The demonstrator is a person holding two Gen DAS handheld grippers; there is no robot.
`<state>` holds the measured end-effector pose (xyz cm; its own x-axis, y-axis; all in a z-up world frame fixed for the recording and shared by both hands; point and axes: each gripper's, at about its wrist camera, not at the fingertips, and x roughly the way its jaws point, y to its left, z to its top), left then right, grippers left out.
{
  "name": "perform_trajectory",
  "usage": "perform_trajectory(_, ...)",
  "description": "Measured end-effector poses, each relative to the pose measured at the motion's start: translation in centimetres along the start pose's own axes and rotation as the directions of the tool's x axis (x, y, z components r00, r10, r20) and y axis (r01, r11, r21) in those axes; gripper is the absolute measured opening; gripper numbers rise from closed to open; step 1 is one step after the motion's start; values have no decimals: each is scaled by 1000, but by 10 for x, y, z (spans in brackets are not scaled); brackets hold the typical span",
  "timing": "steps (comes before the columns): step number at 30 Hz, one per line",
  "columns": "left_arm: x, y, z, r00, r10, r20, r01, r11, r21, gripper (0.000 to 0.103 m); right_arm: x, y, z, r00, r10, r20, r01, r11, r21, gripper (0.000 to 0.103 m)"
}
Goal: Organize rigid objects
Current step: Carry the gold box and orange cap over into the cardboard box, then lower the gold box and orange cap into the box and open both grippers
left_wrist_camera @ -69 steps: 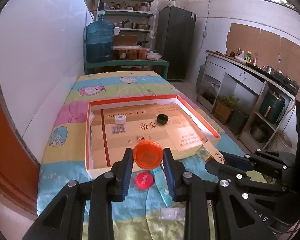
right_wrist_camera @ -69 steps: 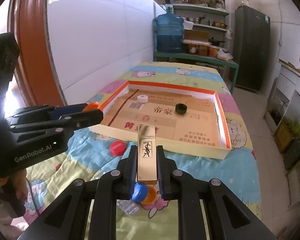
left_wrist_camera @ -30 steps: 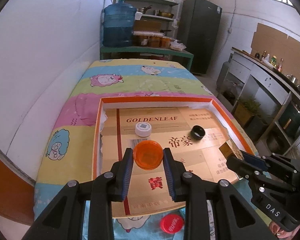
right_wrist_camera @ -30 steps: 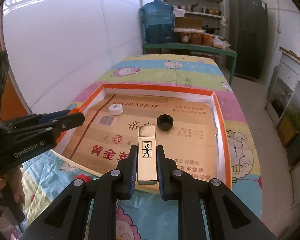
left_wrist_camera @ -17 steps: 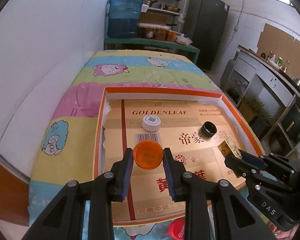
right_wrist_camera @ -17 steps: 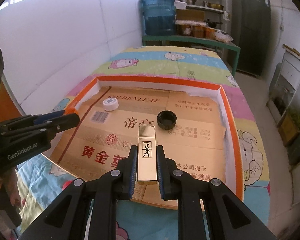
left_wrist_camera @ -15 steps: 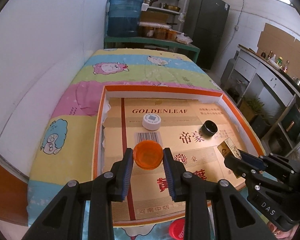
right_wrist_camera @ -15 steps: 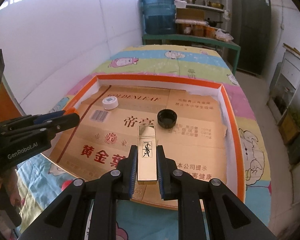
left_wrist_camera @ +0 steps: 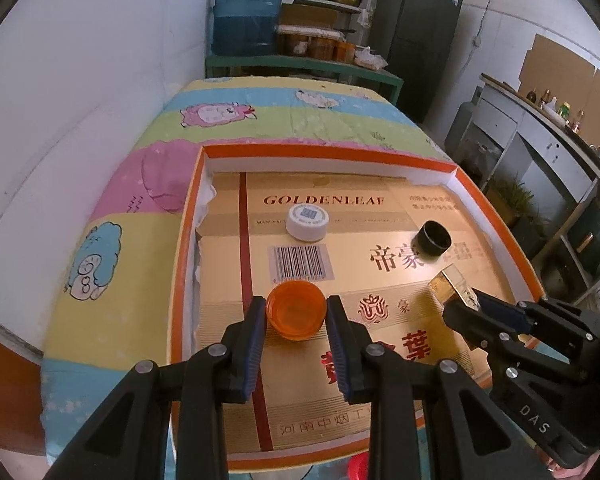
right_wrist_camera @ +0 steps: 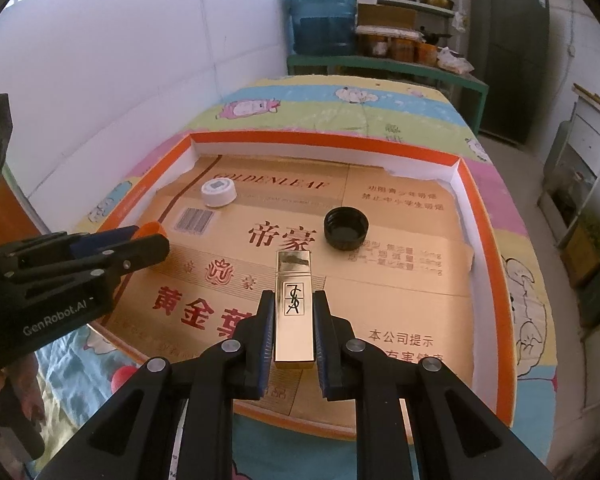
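Two things are carried above the tray (left_wrist_camera: pixel 496 216) at once: an orange cap (left_wrist_camera: pixel 296 315) is clamped between the pads of the left gripper (left_wrist_camera: pixel 296 320), over the near left part of the tray floor just before the barcode, and a gold lipstick case (right_wrist_camera: pixel 294 312) is pinched lengthwise in the narrow right gripper (right_wrist_camera: pixel 294 320), over the middle of the floor toward the near edge; the likeliest trouble is judged to be a release from too high, since the round cap could roll or bounce toward the left wall and the smooth case could slide or tip onto its side; a white cap (left_wrist_camera: pixel 307 222) near the far left corner and a black cap (right_wrist_camera: pixel 346 227) right of centre are already lying inside, the black one just beyond the case's tip, so it could be knocked if the case is pushed forward; the two grippers are held close together and could be bumped; a red cap (left_wrist_camera: pixel 358 466) is left outside the near edge.
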<state>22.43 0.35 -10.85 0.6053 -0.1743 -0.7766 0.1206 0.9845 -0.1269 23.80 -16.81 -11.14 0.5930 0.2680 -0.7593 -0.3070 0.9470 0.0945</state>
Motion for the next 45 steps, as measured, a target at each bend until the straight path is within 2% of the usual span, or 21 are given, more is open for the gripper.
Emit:
perform_trajectory(13, 6, -8, -2, 1000, 29, -6, -29, 998, 50, 31, 11, 3, -3, 1000, -16, -20, 15, 1000, -25, 18)
perform_trajectory(16, 6, -8, -1, 1000, 18, -2, -18, 999, 47, 32, 11, 5, -3, 1000, -9, -20, 9, 999, -31, 19)
perform_trajectory(17, 5, -7, -1, 1000, 9, 1, -9, 999, 45, 33, 10, 6, -4, 1000, -8, -19, 7, 999, -35, 22)
perform_trajectory(20, 3, -8, 0, 1000, -14, 11, 14, 999, 43, 45, 8, 8, -4, 1000, -13, -12, 12, 999, -48, 28)
perform_trajectory(21, 3, -7, 0, 1000, -15, 10, 15, 999, 41, 53, 7, 9, -4, 1000, -13, -8, 13, 999, -51, 30)
perform_trajectory(22, 4, -7, 0, 1000, -19, 10, 18, 999, 39, 55, 6, 9, -5, 1000, -12, -5, 12, 999, -53, 30)
perform_trajectory(29, -7, -9, 1, 999, -22, 48, 20, 999, 40, 55, -2, 8, -3, 1000, -13, 13, 13, 999, -40, 33)
perform_trajectory(32, -13, -10, 1, 998, -22, 63, 19, 999, 48, 55, -6, 7, -4, 1000, -17, 18, 18, 999, -30, 47)
perform_trajectory(45, -54, -21, -10, 992, -61, 115, 50, 995, 90, 55, -32, 7, -15, 999, -4, 39, 3, 1000, 22, 47)
